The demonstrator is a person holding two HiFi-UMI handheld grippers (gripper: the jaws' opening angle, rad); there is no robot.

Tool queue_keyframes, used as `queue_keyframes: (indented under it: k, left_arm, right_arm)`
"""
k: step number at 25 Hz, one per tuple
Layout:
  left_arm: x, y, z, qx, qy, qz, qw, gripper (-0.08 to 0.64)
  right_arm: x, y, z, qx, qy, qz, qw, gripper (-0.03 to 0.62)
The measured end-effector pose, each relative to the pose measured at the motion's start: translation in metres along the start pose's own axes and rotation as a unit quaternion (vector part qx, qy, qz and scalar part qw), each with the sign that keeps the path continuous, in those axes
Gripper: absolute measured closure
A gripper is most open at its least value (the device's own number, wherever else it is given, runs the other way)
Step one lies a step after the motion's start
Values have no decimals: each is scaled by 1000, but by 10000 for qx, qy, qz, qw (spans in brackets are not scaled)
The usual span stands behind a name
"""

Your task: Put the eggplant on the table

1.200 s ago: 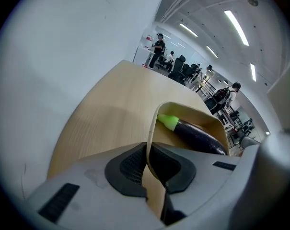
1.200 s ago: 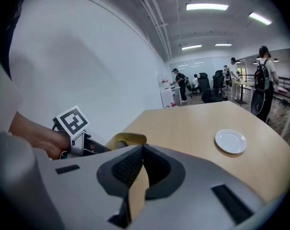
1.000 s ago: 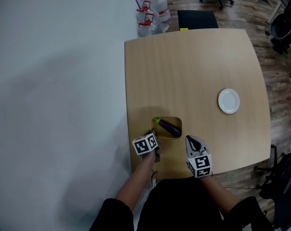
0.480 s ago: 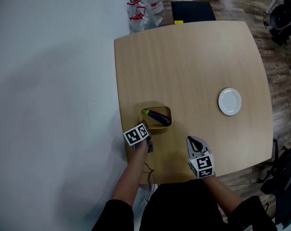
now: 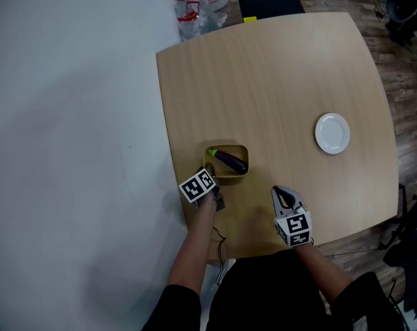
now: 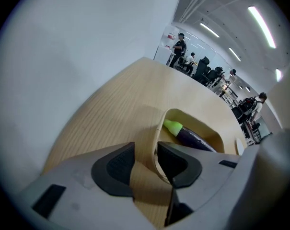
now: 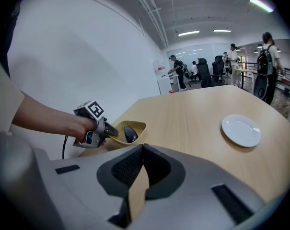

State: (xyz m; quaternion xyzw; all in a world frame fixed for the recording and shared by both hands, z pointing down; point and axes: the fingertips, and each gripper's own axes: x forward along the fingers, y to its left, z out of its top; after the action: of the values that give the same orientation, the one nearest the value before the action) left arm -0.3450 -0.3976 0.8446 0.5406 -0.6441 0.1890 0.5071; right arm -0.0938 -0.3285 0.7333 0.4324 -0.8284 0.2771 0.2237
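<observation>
Bracing is judged under way: the left gripper's just-opened jaws are set astride the rim of the tan rounded bowl, unclamped, and the purple, green-capped eggplant beyond must be fetched by the closed, empty right gripper.

eggplant in bowl | bowl on table, near its left edge | plate on table, well right of bowl
</observation>
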Motion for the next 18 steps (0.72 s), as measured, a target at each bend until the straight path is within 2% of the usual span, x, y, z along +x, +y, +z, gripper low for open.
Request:
queue_keyframes:
  k: [1, 5, 10, 14, 18]
  left_arm:
    - [-2, -1, -2, -32, 32, -51, 10000, 426]
    - [-19, -6, 0, 0, -41, -178, 9998, 410]
    - [-65, -22, 4, 513, -389, -407, 9971, 403]
    - [-128, -45, -3, 901, -868, -853, 9885, 403]
    - [-203, -70, -4, 887, -1611, -1336, 9738, 403]
  right_arm:
    - [-4, -2, -2, 40, 17, -24, 10000, 532]
    - [-16, -10, -7, 59, 43, -109, 9999, 532]
    - [-26, -7, 7, -37, -262, -113, 9996, 532]
    - [-47, 14, 26, -206, -542, -96, 9983, 532]
    - [-73, 26, 40, -182, -672, -368, 9969, 532]
